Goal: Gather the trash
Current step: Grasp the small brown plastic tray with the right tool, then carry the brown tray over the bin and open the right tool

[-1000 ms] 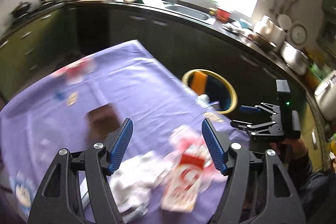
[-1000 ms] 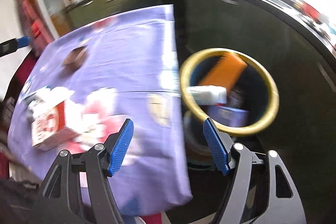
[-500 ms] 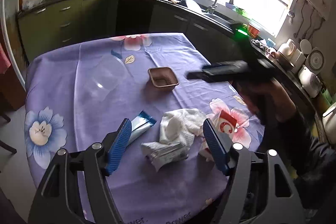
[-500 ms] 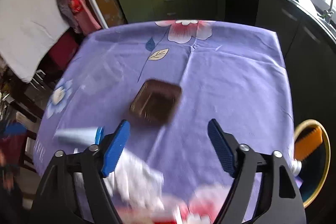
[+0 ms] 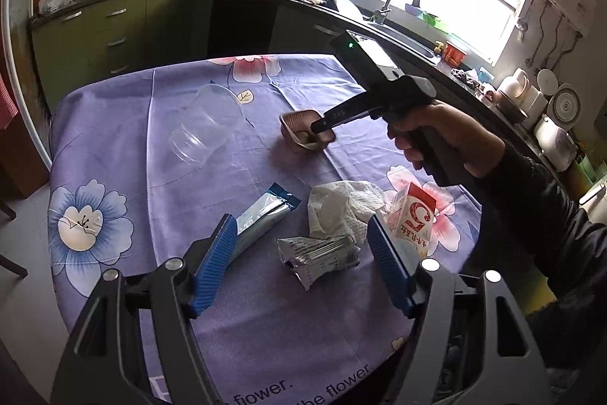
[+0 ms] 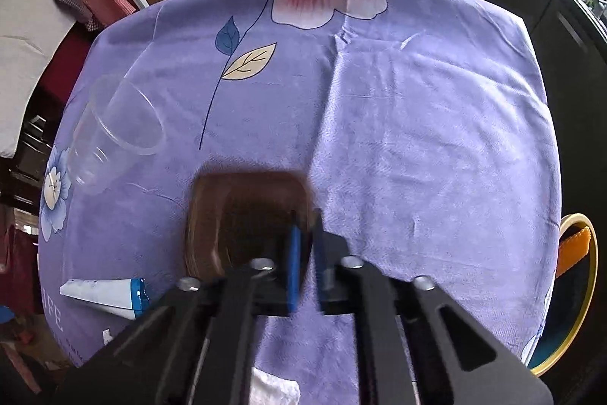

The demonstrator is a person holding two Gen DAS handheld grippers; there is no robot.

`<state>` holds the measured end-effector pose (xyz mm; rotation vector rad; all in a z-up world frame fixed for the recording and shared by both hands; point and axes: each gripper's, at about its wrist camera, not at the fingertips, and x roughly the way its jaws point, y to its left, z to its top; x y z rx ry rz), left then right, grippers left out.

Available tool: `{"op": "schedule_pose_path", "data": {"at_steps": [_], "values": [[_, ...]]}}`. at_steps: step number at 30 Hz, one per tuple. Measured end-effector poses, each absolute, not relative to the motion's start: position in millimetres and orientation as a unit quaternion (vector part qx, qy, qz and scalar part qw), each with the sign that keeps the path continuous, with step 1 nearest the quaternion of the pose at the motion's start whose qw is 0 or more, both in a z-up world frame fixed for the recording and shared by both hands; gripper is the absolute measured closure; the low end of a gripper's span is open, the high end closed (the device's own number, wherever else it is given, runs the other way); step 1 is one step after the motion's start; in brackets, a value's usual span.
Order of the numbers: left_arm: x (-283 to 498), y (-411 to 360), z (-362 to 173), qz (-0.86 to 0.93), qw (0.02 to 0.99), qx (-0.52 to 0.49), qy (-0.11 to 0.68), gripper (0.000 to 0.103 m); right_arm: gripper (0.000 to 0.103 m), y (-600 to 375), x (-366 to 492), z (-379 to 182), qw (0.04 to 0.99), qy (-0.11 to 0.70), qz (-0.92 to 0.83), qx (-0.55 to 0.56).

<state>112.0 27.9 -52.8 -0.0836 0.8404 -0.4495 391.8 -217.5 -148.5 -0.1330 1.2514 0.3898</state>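
A small brown plastic tray (image 5: pixel 299 133) (image 6: pixel 242 215) lies mid-table. My right gripper (image 6: pixel 305 241) (image 5: pixel 322 126) is shut on its right rim. My left gripper (image 5: pixel 301 253) is open and empty above the near trash: a silver-blue wrapper (image 5: pixel 261 219) (image 6: pixel 110 295), a crumpled white tissue (image 5: pixel 341 207), a silver foil packet (image 5: pixel 318 255) and a red-white carton (image 5: pixel 413 217). A clear plastic cup (image 5: pixel 205 130) (image 6: pixel 114 135) lies on its side at the left.
The table wears a purple flowered cloth (image 6: pixel 417 101). A yellow-rimmed bin (image 6: pixel 584 291) holding an orange item stands on the floor off the table's right edge. Dark kitchen counters and a sink (image 5: pixel 398 37) run behind.
My right gripper swung from the bin over to the table, came down on the brown tray and shut on its rim. My left gripper pulled back and stays open.
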Motion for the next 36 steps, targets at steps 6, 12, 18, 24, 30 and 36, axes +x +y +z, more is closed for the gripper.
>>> {"op": "schedule_pose_path", "data": {"at_steps": [6,12,18,24,30,36], "values": [[110,24,-50,-0.22,0.888,-0.036,0.402,0.035,0.098,-244,376,-119,0.808,0.555,0.192,-0.043],[109,9,-48,-0.234,0.886,-0.023,0.401,0.035,0.098,-322,360,-84,0.839,0.524,0.15,-0.007],[110,-12,-44,-0.255,0.881,-0.015,0.399,0.035,0.098,-449,348,-75,0.855,0.517,0.037,0.039],[114,-30,-44,-0.267,0.876,-0.005,0.402,0.035,0.097,-541,350,-96,0.847,0.523,-0.053,0.084],[114,-34,-43,-0.273,0.874,0.001,0.402,0.034,0.061,-576,352,-110,0.844,0.518,-0.11,0.085],[115,-24,-49,-0.29,0.87,-0.002,0.4,0.031,0.059,-552,327,-88,0.864,0.494,-0.071,0.069]]}}
